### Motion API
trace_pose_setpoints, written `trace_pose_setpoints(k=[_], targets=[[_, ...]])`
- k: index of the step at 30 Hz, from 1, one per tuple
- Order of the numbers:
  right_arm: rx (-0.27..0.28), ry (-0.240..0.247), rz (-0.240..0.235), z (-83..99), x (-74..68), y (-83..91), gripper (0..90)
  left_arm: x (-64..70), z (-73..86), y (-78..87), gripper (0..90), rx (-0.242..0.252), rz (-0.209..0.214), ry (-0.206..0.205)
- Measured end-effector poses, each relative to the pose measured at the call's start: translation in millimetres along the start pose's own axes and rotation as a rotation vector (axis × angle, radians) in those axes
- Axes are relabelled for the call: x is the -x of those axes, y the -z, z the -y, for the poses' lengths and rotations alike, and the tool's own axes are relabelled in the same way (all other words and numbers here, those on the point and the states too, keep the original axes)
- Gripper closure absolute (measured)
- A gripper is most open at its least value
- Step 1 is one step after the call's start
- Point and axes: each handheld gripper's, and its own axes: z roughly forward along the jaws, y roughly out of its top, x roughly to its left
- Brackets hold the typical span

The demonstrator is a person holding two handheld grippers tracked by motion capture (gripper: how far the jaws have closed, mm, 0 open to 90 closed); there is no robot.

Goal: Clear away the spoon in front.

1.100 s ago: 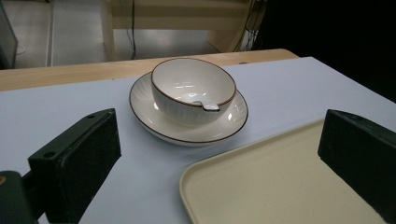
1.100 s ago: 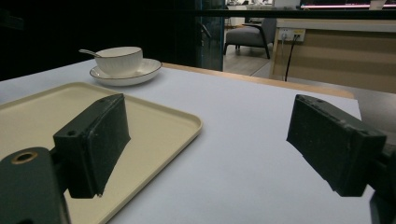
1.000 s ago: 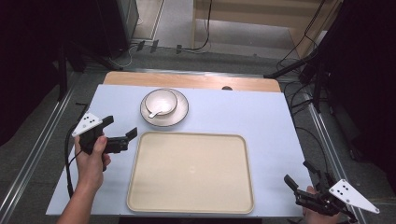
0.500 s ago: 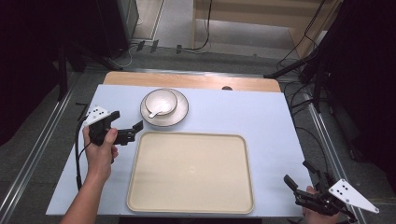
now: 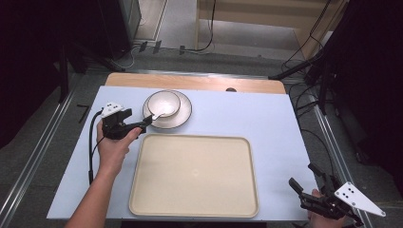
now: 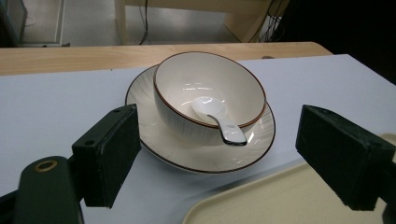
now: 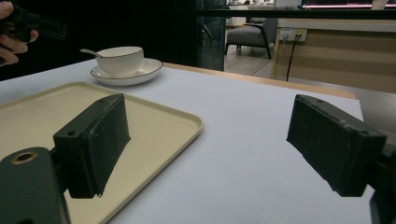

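My left tongs [image 5: 146, 122] are spread wide with nothing between the jaws, hovering just off the near-left rim of the cream ribbed saucer with the thin brown edge [image 5: 183, 116]. In the left gripper view I'm looking straight down those tongs [image 6: 233, 163], and the jaws frame the saucer [image 6: 154, 140] on either side without touching it. Sitting on that saucer is the cream round bowl with a brown rim [image 6: 187, 88], and inside it lies a white ceramic spoon [image 6: 215, 116], its scoop down in the bowl and its handle resting over the near rim, pointing toward me. From above, the bowl [image 5: 167, 101] sits on the saucer's left half and the spoon [image 5: 158, 114] pokes out toward the tongs.

The person's left hand [image 5: 114, 142] wraps the gripper body, cable trailing back along the forearm. Just beside the tongs, on the near side, is the corner of the big beige rectangular plastic tray [image 5: 142, 190], bare, lying in the middle of the pale blue tabletop [image 5: 266, 118].

Over at the near-right corner, my right tongs [image 5: 304, 178] are also wide open and gripping nothing, low over the tabletop, well apart from the crockery. In the right gripper view those tongs [image 7: 205, 149] look across the tray [image 7: 159, 121] toward the bowl [image 7: 120, 59] and saucer [image 7: 140, 72] far off.
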Motion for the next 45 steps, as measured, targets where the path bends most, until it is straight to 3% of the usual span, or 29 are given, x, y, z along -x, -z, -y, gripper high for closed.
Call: trace_pose_setpoints(k=[10,13,17,27,29,35,39,45], targets=[[0.002,-0.001,-0.003,0.0,0.3,0.0,13.0,8.4,-0.5,-26.6,23.9,-0.060,-0.007,0.027],[0.002,-0.001,-0.004,0.1,0.4,-0.1,13.0,7.3,-0.6,-30.1,36.5,-0.069,0.007,0.045],[0.000,0.005,-0.006,-0.2,-0.5,-0.8,13.0,4.8,-1.3,-36.7,45.1,-0.086,0.003,0.082],[-0.002,0.004,-0.008,0.1,-0.3,-1.6,13.0,3.0,-2.9,-44.8,54.1,-0.099,0.002,0.131],[-0.002,0.005,-0.008,0.1,-0.4,-1.9,13.0,2.7,-2.7,-47.7,56.6,-0.117,-0.004,0.159],[-0.002,0.006,-0.008,0.2,0.0,-1.7,13.0,2.6,-1.5,-51.2,60.3,-0.141,0.007,0.199],[0.000,0.009,-0.007,0.1,0.3,-1.9,13.0,2.5,-0.6,-52.0,68.0,-0.145,0.029,0.231],[-0.004,0.002,-0.009,0.3,-0.3,-1.9,13.0,2.5,-0.2,-51.9,78.2,-0.147,0.037,0.235]])
